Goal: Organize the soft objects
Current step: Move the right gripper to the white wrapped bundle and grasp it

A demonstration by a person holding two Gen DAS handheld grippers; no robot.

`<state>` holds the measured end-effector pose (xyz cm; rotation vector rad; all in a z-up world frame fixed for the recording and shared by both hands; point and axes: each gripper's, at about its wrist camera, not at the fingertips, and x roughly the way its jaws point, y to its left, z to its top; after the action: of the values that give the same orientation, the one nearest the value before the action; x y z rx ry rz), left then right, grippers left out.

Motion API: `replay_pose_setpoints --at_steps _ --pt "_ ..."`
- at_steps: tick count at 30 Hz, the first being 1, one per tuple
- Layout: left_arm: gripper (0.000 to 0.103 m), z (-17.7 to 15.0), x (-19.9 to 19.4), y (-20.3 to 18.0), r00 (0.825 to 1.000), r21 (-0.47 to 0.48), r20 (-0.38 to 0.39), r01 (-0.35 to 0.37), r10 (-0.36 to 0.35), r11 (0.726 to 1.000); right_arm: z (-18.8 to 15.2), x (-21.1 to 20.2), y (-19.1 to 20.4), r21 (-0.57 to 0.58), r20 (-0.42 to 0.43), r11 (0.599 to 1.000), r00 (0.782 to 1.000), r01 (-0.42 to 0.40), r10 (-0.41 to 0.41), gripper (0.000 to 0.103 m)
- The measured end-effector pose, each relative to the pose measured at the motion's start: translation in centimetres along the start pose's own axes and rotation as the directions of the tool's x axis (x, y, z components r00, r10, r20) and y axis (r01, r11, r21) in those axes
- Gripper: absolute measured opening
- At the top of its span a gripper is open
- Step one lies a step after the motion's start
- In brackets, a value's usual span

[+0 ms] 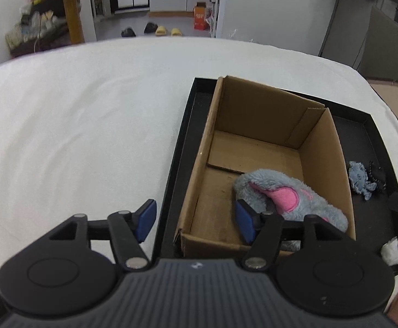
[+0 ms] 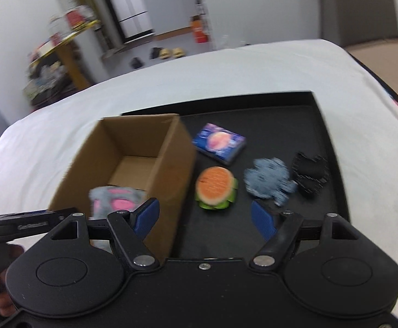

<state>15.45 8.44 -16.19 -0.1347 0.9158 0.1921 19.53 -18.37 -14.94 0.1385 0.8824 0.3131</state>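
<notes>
A grey and pink plush slipper (image 1: 286, 196) lies inside the open cardboard box (image 1: 218, 147), which stands in a black tray (image 1: 188, 125). My left gripper (image 1: 195, 221) is open and empty above the box's near left corner. My right gripper (image 2: 205, 220) is open and empty above the tray, near a plush burger (image 2: 216, 187). A small blue-grey plush (image 2: 268, 181) and a black soft item (image 2: 309, 173) lie to its right. The box (image 2: 169, 164) and slipper (image 2: 117, 199) show at the left of the right wrist view. The blue-grey plush (image 1: 360, 177) also shows in the left wrist view.
A blue packet with a pink circle (image 2: 219, 142) lies in the tray (image 2: 327, 125) behind the burger. A small white fluffy item (image 1: 390, 251) lies at the tray's near right. The tray rests on a white sheet (image 1: 76, 136). The left gripper's handle (image 2: 15, 227) shows at the left.
</notes>
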Motion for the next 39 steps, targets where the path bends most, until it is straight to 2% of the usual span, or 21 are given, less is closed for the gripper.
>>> replay_pose_setpoints --at_steps 3,7,11,14,17,22,27,31,34,35,36,37,38,39 --pt "0.064 -0.1 0.0 -0.3 1.000 0.014 -0.009 0.009 -0.009 1.000 -1.2 0.2 -0.7 0.011 0.002 0.998 0.998 0.062 -0.062 0.076" --pt "0.065 -0.4 0.1 -0.7 1.000 0.045 -0.017 -0.002 0.003 0.999 -2.4 0.7 -1.8 0.022 -0.009 0.995 0.995 0.100 -0.100 0.079" --pt "0.067 -0.5 0.1 -1.1 0.999 0.058 -0.018 -0.027 0.028 0.998 -3.4 0.8 -2.4 0.013 -0.008 0.981 0.981 0.193 -0.193 0.081" --pt "0.067 -0.6 0.0 -1.3 0.999 0.071 -0.016 -0.030 0.031 0.997 -4.1 1.1 -3.1 0.023 -0.040 0.970 0.970 0.242 -0.241 0.082" --pt "0.068 -0.6 -0.1 -1.4 1.000 0.071 -0.018 -0.022 0.023 0.997 -4.7 1.3 -4.0 0.032 -0.059 0.964 0.963 0.266 -0.263 0.082" --pt "0.068 -0.5 -0.1 -1.9 0.998 0.079 -0.017 -0.050 0.052 0.996 -5.4 1.8 -4.9 0.040 -0.090 0.959 0.957 0.281 -0.277 0.083" --pt "0.068 -0.5 -0.2 -2.1 0.998 0.091 -0.019 -0.060 0.061 0.994 -6.2 3.0 -5.8 0.036 -0.148 0.945 0.937 0.324 -0.316 0.085" --pt "0.068 -0.3 0.1 -2.0 0.997 0.072 -0.042 -0.054 0.057 0.996 -6.9 4.0 -6.8 0.044 -0.197 0.942 0.927 0.332 -0.318 0.085" --pt "0.068 -0.2 0.2 -2.0 0.996 0.072 -0.048 -0.067 0.070 0.995 -7.0 4.8 -7.3 0.044 -0.210 0.935 0.919 0.351 -0.335 0.078" --pt "0.068 -0.2 0.1 -2.1 0.996 0.075 -0.049 -0.068 0.072 0.995 -7.1 5.3 -7.5 0.050 -0.229 0.940 0.920 0.336 -0.317 0.064" --pt "0.068 -0.2 0.2 -2.1 0.996 0.075 -0.051 -0.067 0.071 0.995 -7.2 5.5 -7.7 0.064 -0.240 0.946 0.925 0.317 -0.293 0.057" --pt "0.068 -0.2 0.1 -2.0 0.996 0.071 -0.051 -0.066 0.070 0.995 -7.2 5.4 -7.7 0.063 -0.230 0.947 0.928 0.315 -0.293 0.055" --pt "0.068 -0.2 0.1 -1.8 0.997 0.062 -0.048 -0.065 0.068 0.996 -7.2 5.2 -7.6 0.054 -0.216 0.948 0.931 0.313 -0.295 0.044" --pt "0.068 -0.1 0.1 -1.7 0.996 0.054 -0.051 -0.066 0.069 0.996 -7.1 5.1 -7.5 0.056 -0.212 0.951 0.935 0.303 -0.285 0.044"
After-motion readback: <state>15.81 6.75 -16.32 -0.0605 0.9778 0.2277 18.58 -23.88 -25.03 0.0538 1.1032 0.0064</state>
